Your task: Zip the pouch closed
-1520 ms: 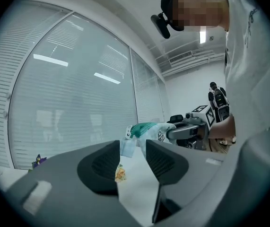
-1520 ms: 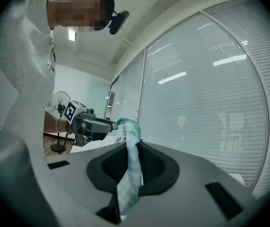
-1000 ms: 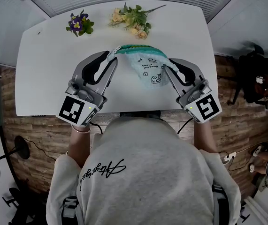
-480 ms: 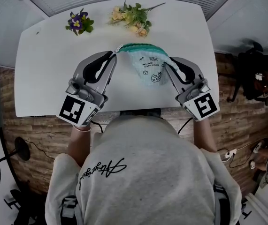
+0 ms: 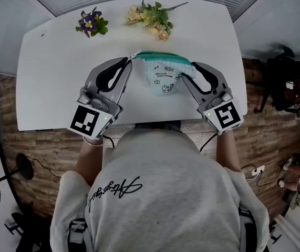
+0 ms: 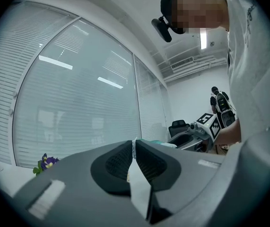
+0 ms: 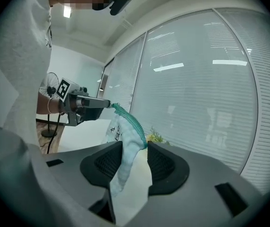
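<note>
Risk: over the white table (image 5: 50,67), mid-scene, the pouch (image 5: 163,75) is strung between both grippers. If its right end slips out, it would likely swing from the left end alone, with nothing to tension the teal zipper (image 5: 163,56).

Right gripper (image 7: 135,145): jaws just been opening, partly apart; fabric lies between them, unclamped.

Left gripper (image 6: 133,148): jaws together on a thin white tab (image 6: 137,183) at the pouch's left end.
</note>
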The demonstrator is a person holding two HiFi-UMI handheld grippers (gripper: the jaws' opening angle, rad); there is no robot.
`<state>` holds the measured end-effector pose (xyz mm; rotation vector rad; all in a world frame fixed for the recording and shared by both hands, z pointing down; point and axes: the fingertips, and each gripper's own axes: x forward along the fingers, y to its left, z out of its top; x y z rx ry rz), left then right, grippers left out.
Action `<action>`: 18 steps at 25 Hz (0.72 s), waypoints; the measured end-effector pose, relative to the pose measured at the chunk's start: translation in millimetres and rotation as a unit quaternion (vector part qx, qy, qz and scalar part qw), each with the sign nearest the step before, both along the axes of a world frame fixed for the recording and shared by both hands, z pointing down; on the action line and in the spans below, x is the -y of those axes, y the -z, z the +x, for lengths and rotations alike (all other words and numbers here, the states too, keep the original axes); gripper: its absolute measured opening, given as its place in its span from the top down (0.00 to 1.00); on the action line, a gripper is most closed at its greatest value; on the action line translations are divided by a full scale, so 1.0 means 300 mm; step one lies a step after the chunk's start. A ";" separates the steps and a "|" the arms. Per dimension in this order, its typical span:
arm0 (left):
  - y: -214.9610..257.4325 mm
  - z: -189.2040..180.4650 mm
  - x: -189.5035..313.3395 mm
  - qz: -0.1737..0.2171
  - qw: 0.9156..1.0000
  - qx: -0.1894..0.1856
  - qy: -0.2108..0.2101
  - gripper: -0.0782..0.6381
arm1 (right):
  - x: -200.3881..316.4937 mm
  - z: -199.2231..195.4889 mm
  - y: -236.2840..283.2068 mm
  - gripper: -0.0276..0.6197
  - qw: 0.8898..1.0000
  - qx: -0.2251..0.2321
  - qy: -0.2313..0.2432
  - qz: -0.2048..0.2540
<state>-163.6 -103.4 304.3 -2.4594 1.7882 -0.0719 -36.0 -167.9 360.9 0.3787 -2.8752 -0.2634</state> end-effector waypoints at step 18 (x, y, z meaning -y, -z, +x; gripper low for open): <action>-0.053 0.021 -0.026 -0.010 0.999 0.004 -0.042 0.86 | -0.143 -0.099 0.163 0.79 0.997 0.070 0.033 0.012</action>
